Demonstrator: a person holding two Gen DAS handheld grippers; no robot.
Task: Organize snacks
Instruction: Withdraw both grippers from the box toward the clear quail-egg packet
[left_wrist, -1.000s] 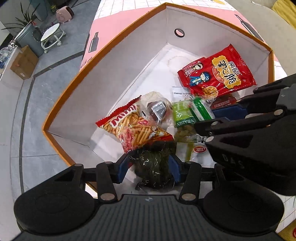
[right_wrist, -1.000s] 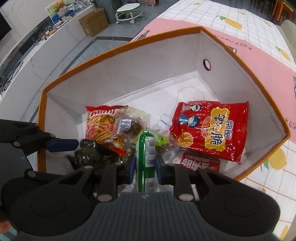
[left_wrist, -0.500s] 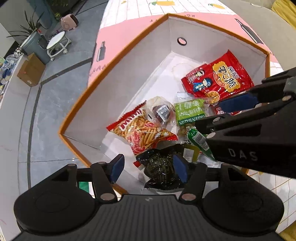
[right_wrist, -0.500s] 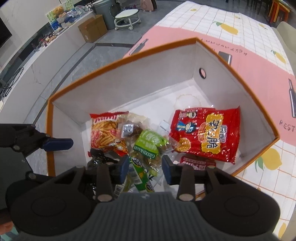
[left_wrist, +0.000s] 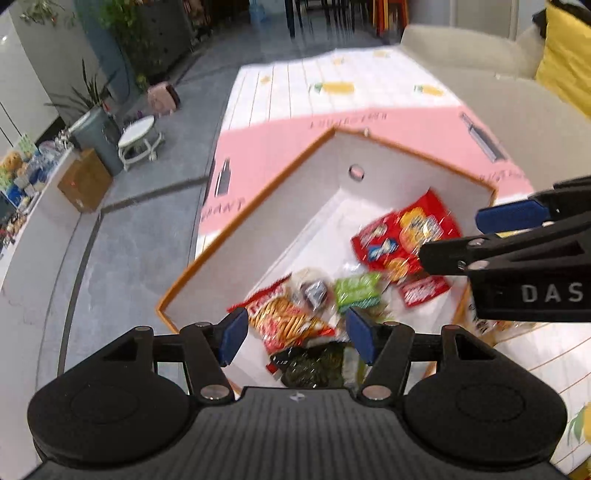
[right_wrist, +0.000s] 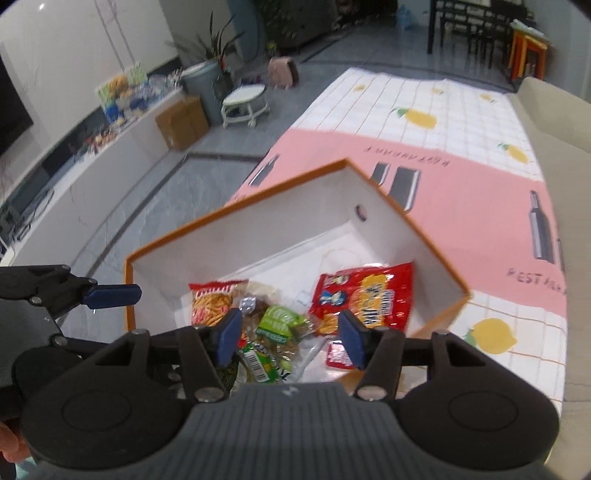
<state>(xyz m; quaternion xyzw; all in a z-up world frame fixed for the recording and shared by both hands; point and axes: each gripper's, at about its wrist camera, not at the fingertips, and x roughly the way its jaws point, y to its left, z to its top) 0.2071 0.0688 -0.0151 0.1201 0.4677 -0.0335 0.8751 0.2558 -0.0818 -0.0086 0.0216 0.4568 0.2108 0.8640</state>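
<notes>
My left gripper (left_wrist: 294, 334) has its blue-padded fingers (left_wrist: 232, 334) spread wide with nothing pinched; the crinkly dark packet (left_wrist: 314, 363) lies loose in the box below the gap. My right gripper (right_wrist: 288, 338) is opening, its pads (right_wrist: 349, 339) clear of everything, and the slim green tube-shaped packet (right_wrist: 264, 363) lies below and between them, touching neither.

All the snacks sit in the box (left_wrist: 258, 221), a stiff cardboard tray with matte white inner walls, an orange rim and a small round hole in its far wall. Just past my left fingers is a glossy red bag of stick crackers (left_wrist: 286, 319), beside it a clear, crumpled wrapper with a dark sweet inside (left_wrist: 312, 290), then a soft green pouch (left_wrist: 356, 290). Further off toward my right fingers lies a big shiny red foil bag (right_wrist: 365, 299) with yellow print, flat on the box floor, and nearer to me a small flat red sachet (right_wrist: 340, 356).

The box rests on a smooth tablecloth (right_wrist: 461, 173), pink in a broad band with dark bottle shapes and lettering, white-checked with yellow lemons beyond. Past the table edge, away from my fingers, the floor is grey stone-look tile (left_wrist: 122, 240). A small round white stool (right_wrist: 243, 101), a brown carton (right_wrist: 183, 122), a grey bin with plants, and a long white low counter stand over there; a pale sofa (left_wrist: 517, 92) edges the table on the right.
</notes>
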